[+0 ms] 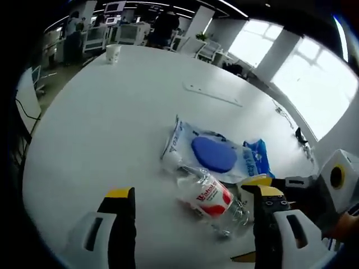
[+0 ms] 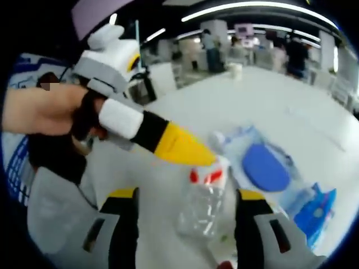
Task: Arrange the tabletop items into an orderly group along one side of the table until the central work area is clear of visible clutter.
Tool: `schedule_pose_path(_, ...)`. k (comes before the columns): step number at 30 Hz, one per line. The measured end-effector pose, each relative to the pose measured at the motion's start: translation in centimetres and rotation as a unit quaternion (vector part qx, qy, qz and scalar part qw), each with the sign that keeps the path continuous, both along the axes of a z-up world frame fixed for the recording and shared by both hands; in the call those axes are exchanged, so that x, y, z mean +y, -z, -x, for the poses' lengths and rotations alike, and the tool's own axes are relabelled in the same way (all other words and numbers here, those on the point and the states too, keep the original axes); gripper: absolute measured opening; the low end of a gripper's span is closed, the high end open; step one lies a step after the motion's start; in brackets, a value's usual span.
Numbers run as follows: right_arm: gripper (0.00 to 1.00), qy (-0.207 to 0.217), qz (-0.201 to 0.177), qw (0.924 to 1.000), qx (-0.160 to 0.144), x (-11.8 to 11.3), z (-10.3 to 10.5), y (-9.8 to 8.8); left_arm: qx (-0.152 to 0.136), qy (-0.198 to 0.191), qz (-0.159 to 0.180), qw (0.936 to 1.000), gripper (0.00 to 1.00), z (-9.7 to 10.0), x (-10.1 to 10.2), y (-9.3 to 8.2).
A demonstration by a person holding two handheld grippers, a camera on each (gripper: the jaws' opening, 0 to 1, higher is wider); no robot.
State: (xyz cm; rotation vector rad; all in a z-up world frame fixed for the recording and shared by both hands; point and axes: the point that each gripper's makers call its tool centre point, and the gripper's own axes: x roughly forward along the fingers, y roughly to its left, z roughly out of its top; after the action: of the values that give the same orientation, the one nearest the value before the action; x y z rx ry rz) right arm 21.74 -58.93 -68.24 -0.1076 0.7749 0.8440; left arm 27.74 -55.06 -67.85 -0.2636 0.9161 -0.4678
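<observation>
clear plastic bottle (image 1: 208, 200) lies on its side on the white table (image 1: 101, 129), between the wide-open left gripper (image 1: 190, 208) jaws, untouched. red label reads "watsons", i think. right gripper (image 2: 182, 203) also gapes over it. clear packet with blue disc (image 1: 213, 154) just beyond.

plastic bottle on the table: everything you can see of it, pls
The plastic bottle is clear, crumpled-looking and appears empty, with a red and white label and a white cap. It lies on its side on the white table, cap end against the clear bag holding a blue disc. In both views it sits between open jaws; the left tongs have a yellow tip at its label. Whether they touch is unclear.
</observation>
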Motion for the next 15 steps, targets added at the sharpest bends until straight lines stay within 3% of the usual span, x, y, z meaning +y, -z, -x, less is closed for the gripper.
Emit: schedule_pose_path(15,0.65,0.001,0.011,0.9997,0.020,0.3,0.0,1.7,0.025,-0.016,0.024,0.9993,0.81,-0.8,-1.6,0.9)
